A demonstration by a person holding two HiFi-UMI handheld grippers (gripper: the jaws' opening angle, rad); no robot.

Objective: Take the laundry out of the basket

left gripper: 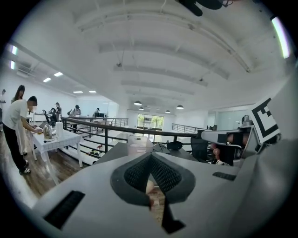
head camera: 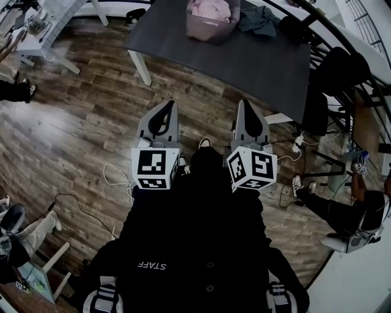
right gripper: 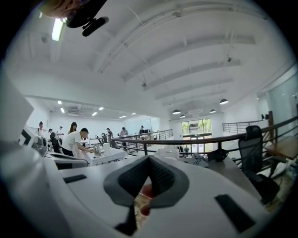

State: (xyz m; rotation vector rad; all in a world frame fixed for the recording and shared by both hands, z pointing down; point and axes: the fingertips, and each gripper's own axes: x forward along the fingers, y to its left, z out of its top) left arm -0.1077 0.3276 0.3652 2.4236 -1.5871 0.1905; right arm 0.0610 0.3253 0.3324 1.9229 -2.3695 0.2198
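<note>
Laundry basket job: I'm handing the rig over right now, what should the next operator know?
Left gripper: shut, empty, held in front of the body, short of the table.
Right gripper: shut, empty, beside it.
Basket: on the table, pink laundry inside; a dark garment lies on the table beside it.
Done: nothing that shows; the dark garment's origin can't be told.
Left: approach, open a gripper, lift the pink laundry out.
</note>
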